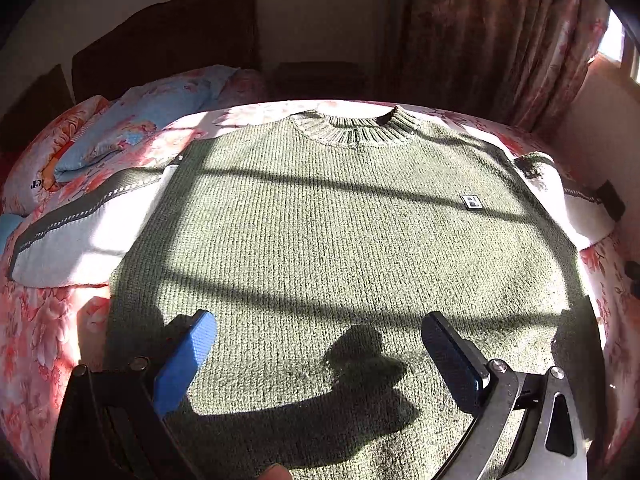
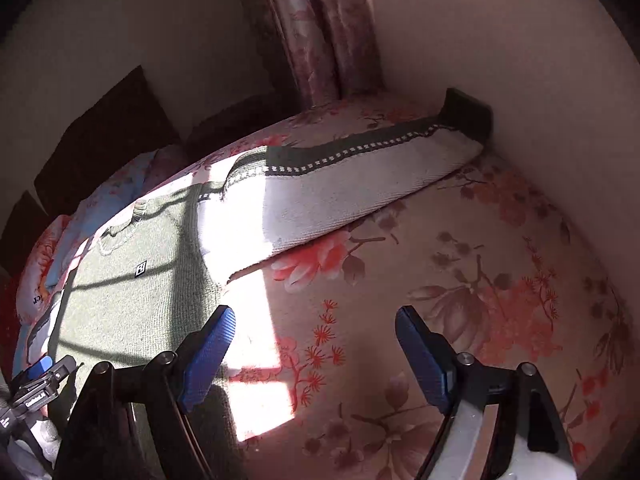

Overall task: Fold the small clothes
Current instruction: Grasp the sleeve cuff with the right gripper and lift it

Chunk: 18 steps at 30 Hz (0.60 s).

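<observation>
A green knit sweater (image 1: 340,240) lies face up and flat on a floral bedspread (image 2: 460,280), nothing folded yet. The left gripper (image 1: 320,344) hangs over the lower body, jaws wide and empty — knit fills the gap between them. The right gripper (image 2: 316,340), jaws also apart and empty, is aimed at bare bedspread; the white sleeve (image 2: 340,196) stretches beyond its tips, perhaps reaching the wall. Likely next: pinching that sleeve to fold it inward.
</observation>
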### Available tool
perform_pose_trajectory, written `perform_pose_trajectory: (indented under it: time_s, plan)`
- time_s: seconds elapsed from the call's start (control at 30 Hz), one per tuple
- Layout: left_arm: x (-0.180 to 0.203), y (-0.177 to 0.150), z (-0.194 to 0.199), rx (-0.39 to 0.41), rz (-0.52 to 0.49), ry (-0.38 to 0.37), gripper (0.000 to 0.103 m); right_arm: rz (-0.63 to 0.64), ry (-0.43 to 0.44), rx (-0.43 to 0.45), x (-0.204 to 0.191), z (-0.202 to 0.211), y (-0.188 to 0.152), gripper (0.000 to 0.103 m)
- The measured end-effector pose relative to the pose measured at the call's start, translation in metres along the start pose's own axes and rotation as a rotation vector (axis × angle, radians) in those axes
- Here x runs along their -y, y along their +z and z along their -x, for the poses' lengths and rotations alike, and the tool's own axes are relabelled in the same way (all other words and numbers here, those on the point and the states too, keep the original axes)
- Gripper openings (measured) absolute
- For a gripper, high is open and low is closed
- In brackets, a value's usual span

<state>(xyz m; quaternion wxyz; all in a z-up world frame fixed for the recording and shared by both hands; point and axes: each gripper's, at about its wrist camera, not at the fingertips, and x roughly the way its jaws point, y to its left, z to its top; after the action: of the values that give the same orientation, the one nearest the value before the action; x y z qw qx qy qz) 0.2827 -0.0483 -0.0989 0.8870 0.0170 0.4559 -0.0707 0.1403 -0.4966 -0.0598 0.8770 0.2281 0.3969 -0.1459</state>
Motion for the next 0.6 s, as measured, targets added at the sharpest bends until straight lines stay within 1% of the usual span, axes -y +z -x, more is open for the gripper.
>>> perform_pose_trajectory:
  time_s: [0.07,0.1,0.13,0.17,0.23,0.33,0.4,0.47,0.5,0.53,0.57,0.6]
  plan:
    - [-0.007,0.009,-0.018,-0.022,0.041,-0.022,0.103,-0.106,0.047,-0.025,0.027,-0.023,0.024,0.076]
    - [-0.009,0.012,-0.025,-0.029,0.057,-0.032,0.103,-0.146,0.058,-0.03,0.038,-0.033,0.035,0.071]
    - [-0.01,0.014,-0.026,-0.006,0.057,-0.02,0.103,-0.17,0.053,-0.028,0.046,-0.04,0.044,0.068]
    - [-0.009,0.014,-0.026,0.007,0.049,-0.013,0.103,-0.18,0.041,-0.006,0.053,-0.045,0.053,0.065]
    - [-0.009,0.014,-0.029,0.011,0.031,-0.019,0.103,-0.193,-0.007,0.023,0.065,-0.054,0.071,0.063]
    - [-0.006,0.011,-0.031,0.013,-0.008,-0.002,0.103,-0.187,-0.041,0.066,0.08,-0.068,0.094,0.063]
    - [-0.006,0.011,-0.031,0.017,-0.002,0.001,0.103,-0.184,-0.053,0.092,0.085,-0.077,0.106,0.062]
    - [-0.005,0.011,-0.031,0.017,0.001,0.005,0.103,-0.197,-0.036,0.132,0.092,-0.084,0.114,0.064]
    - [-0.005,0.011,-0.031,0.017,0.0,0.005,0.103,-0.195,-0.013,0.151,0.094,-0.087,0.116,0.069]
    - [-0.005,0.011,-0.031,0.016,-0.001,0.005,0.103,-0.184,0.018,0.155,0.091,-0.089,0.118,0.08]
    - [-0.005,0.011,-0.031,0.014,-0.003,0.005,0.103,-0.171,0.023,0.14,0.089,-0.091,0.121,0.085]
    - [-0.005,0.011,-0.032,0.011,-0.003,0.004,0.103,-0.157,0.007,0.122,0.086,-0.092,0.122,0.087]
